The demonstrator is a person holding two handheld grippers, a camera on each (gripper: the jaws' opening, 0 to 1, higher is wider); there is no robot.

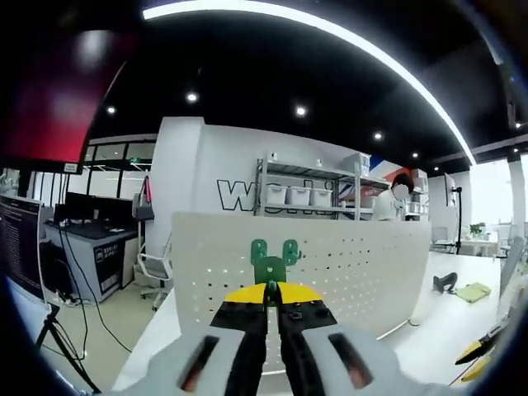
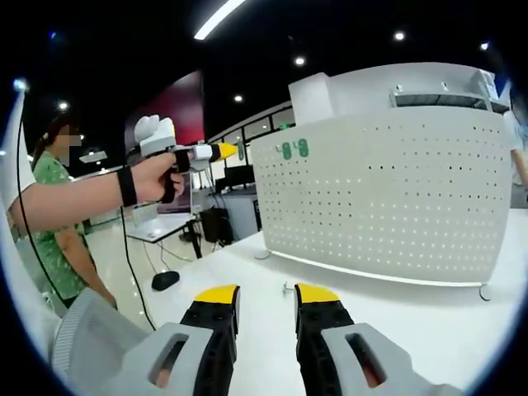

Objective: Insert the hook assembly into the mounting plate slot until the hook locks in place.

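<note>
The left gripper point(image 1: 271, 290) had its yellow-tipped jaws clamped on the green hook assembly point(image 1: 271, 262), whose two prongs stood just above the jaw tips, right against the near face of the white perforated mounting plate point(image 1: 363, 264) below its top edge. That plate stood upright on the white desk point(image 2: 247, 285). Well back from it, over the desk's near edge, the right gripper point(image 2: 266, 295) hung with jaws parted around nothing.

Right gripper point(image 2: 266, 307) jaws apart over white table point(image 2: 412, 318); left gripper point(image 2: 227, 151) holds green hook point(image 2: 294, 149) against pegboard point(image 2: 388, 194).
</note>
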